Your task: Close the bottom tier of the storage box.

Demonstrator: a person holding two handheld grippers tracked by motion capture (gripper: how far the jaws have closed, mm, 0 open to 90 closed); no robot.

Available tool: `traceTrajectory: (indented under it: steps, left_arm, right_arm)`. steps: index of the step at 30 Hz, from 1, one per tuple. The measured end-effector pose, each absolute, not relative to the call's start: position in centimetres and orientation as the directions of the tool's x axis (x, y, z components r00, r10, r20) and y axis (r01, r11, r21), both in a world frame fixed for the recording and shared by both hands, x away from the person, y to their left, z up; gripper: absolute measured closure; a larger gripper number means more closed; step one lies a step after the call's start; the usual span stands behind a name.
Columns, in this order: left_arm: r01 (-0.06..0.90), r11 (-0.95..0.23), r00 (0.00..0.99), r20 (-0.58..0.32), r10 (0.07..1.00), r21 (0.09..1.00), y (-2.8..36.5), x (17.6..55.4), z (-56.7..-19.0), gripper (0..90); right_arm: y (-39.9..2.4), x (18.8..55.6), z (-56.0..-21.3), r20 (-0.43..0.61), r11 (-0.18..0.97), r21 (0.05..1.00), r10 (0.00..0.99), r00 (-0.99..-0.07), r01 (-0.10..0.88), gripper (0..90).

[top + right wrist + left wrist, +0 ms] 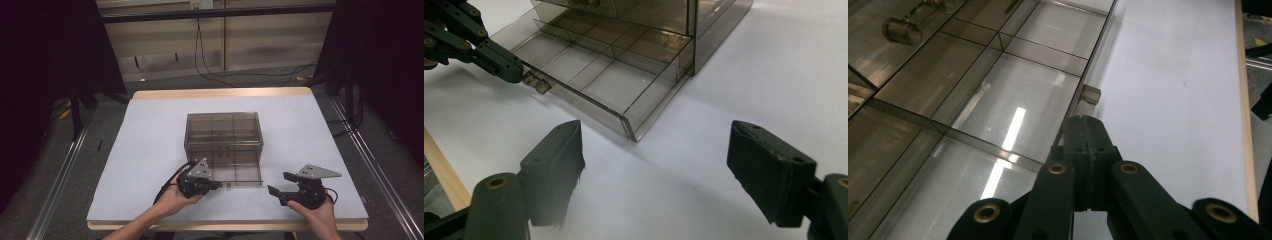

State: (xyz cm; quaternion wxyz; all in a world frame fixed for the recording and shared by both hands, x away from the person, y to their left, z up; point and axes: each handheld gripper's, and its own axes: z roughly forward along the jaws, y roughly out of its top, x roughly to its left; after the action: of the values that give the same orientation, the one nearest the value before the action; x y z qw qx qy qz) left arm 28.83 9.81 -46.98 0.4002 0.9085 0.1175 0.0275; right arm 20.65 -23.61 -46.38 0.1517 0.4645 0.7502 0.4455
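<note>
Smoky brown see-through cabinet [223,134], its drawer [594,75] the same tint; white table [150,145] with a pale wood edge; both grippers black, left gripper [216,185], right gripper [280,184], grey plates on top

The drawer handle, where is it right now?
In the high view the handle sits at the pulled-out drawer's front edge, at the shut left gripper's tips, left of the open right gripper.

Looks like a lab recording bay, not a home or a shop. Square white-topped table with pale wooden edging [150,94] stands on grey floor, flanked by black curtain panels [45,60] and aluminium floor rails [60,172]. Black cables [210,65] trail along a plain beige wall panel [270,40], with a wall socket [201,4] above.
</note>
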Motion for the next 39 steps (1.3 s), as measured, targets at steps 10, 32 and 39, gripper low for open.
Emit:
traceTrajectory:
  steps: [10, 32, 39]
  left_arm:
    - [0.195, -0.648, 0.969, -0.042, 0.243, 0.736, 9.58, 28.92, -46.85, 90.0]
    - [0.203, -0.643, 0.965, -0.039, 0.259, 0.738, 9.22, 29.24, -46.90, 90.0]
    - [0.204, -0.636, 0.965, -0.042, 0.259, 0.745, 9.20, 29.32, -46.96, 90.0]
  right_arm:
    - [-23.62, 20.66, -46.38, 0.186, 0.172, 0.809, 0.832, -0.522, 0.562, 22.7]
    - [-23.58, 20.78, -46.43, 0.186, 0.175, 0.809, 0.830, -0.526, 0.562, 22.7]
    - [-23.61, 20.70, -46.40, 0.188, 0.172, 0.808, 0.832, -0.523, 0.564, 22.7]
